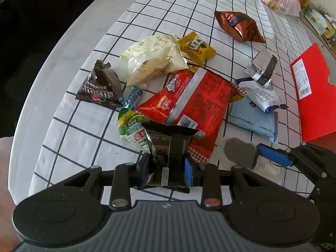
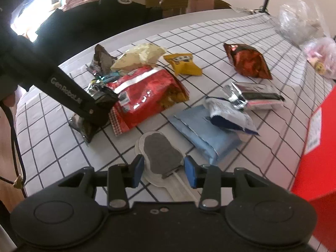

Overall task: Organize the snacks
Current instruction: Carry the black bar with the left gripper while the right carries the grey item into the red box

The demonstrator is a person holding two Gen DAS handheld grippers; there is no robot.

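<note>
A heap of snacks is spread on a table (image 1: 69, 42) covered by a checked cloth (image 1: 88, 138). The left gripper (image 1: 168, 166) is pointed steeply down at the near end of the heap, and a black packet (image 1: 169, 147) is pinched between its blue pads (image 1: 188, 171); the packet's sides are creased in by the pads. Behind it a large red bag (image 1: 189, 103) is lain over a green packet (image 1: 132, 126), with a brown chocolate bag (image 1: 100, 88) and a cream bag (image 1: 153, 58) further back. To the right a pale blue packet (image 1: 252, 117) is overlapped by a white wrapper (image 1: 260, 96).

The right gripper (image 2: 164, 169) is set over a flat lolly (image 2: 161, 153) in clear wrapping, which lies on the cloth just beside the pale blue packet. Its fingers (image 2: 190, 171) are drawn in close on either side of the lolly's lower end and stick.

Open cloth is left to the left of the heap, up to the curved table edge. On the right, room is bounded by a red box (image 2: 317, 151). A copper bag (image 2: 247, 63) lies apart, further back.
</note>
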